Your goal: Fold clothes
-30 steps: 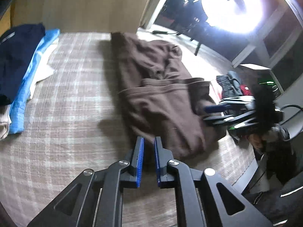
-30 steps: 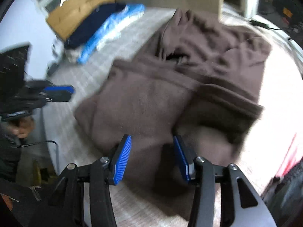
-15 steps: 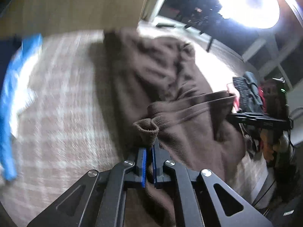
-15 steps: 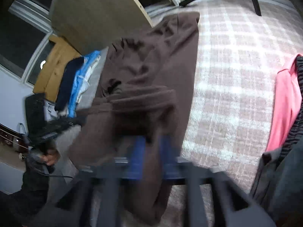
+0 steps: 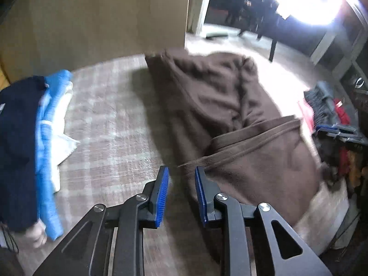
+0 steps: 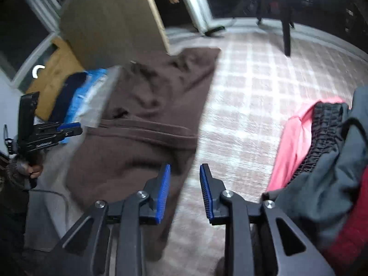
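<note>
We work on a checked bed cover (image 5: 108, 124) that fills the lower half of both views, a broad flat surface for folding. The brown garment (image 5: 230, 119) lies across the centre of the left view, its near part doubled over the rest with the hem band on top, which we judge to be one fold just laid. Finished clothes (image 5: 25, 142) are stacked at the left edge, clear of the work; an unsorted heap (image 6: 322, 151) waits at the right edge of the right view. The left gripper (image 5: 181, 184) has just been opening: pads apart, nothing between them, the fold edge just beside the right pad. The right gripper (image 6: 185, 181) has likewise just been opening, empty, over the garment's lower edge.
</note>
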### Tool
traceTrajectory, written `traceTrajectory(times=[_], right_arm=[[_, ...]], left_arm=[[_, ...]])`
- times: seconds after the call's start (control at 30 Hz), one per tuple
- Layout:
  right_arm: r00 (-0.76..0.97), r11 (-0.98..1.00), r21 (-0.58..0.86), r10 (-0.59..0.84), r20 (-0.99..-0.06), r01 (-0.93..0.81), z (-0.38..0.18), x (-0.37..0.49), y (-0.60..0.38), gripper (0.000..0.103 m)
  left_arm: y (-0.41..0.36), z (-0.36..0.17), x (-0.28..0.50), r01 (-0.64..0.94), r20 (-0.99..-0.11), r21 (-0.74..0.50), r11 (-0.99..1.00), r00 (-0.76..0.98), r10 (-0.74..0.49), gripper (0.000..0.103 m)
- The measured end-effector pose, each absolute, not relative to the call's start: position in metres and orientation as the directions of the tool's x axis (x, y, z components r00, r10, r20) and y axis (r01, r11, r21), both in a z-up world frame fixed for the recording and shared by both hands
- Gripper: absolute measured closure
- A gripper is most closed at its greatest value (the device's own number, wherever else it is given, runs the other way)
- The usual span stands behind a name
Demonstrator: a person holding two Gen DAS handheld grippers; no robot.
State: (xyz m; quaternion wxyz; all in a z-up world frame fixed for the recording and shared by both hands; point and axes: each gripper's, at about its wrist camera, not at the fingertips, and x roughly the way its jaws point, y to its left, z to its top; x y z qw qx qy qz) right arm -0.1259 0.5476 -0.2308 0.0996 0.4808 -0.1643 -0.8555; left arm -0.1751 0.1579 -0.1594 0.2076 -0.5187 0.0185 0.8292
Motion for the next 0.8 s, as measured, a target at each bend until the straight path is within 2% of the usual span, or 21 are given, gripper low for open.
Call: traceTrajectory(times=[0.07, 0.17, 0.23, 0.3, 0.37, 0.43, 0.5, 0.63, 0.7, 0.8], right_arm=[[-0.528, -0.917, 0.393, -0.365, -0.766, 0.065, -0.225, -0.123, 0.537, 0.076], [-0.529, -0.932, 0.339, -0.353, -0.772, 0.127, -0.236, -0.135, 0.512, 0.060], [-0.501, -0.942, 0.307, -0.332, -0.799, 0.133, -0.258, -0.150, 0.502, 0.059], [-0.463, -0.956, 0.262, -0.295, -0.836, 0.135, -0.277, -0.160, 0.494, 0.059], [-0.427, -0.961, 0.248, -0.277, -0.861, 0.123, -0.269, -0.159, 0.495, 0.059], [-0.429, -0.953, 0.293, -0.298, -0.853, 0.080, -0.248, -0.151, 0.508, 0.059], [-0.476, -0.947, 0.315, -0.303, -0.826, 0.056, -0.217, -0.139, 0.524, 0.059], [-0.565, -0.970, 0.244, -0.205, -0.799, 0.008, -0.149, -0.127, 0.551, 0.059], [-0.602, -0.981, 0.195, -0.156, -0.783, -0.001, -0.127, -0.135, 0.558, 0.059], [-0.625, -0.987, 0.163, -0.127, -0.770, 0.000, -0.120, -0.165, 0.565, 0.059]], left_arm=[[0.167, -0.152, -0.159, -0.409, -0.842, -0.246, -0.879, -0.360, 0.403, 0.079], [0.198, -0.168, -0.140, -0.497, -0.850, -0.248, -0.832, -0.300, 0.433, 0.077], [0.211, -0.200, -0.141, -0.505, -0.882, -0.232, -0.832, -0.252, 0.399, 0.074], [0.206, -0.219, -0.147, -0.476, -0.869, -0.288, -0.831, -0.234, 0.435, 0.074], [0.197, -0.211, -0.154, -0.451, -0.873, -0.323, -0.832, -0.199, 0.446, 0.082], [0.185, -0.187, -0.159, -0.445, -0.866, -0.338, -0.829, -0.198, 0.459, 0.083], [0.169, -0.150, -0.164, -0.488, -0.852, -0.299, -0.820, -0.251, 0.460, 0.079], [0.143, -0.098, -0.190, -0.534, -0.848, -0.143, -0.833, -0.368, 0.382, 0.070], [0.137, -0.092, -0.215, -0.536, -0.850, -0.111, -0.837, -0.386, 0.360, 0.070], [0.147, -0.111, -0.253, -0.554, -0.870, -0.067, -0.830, -0.375, 0.320, 0.070]])
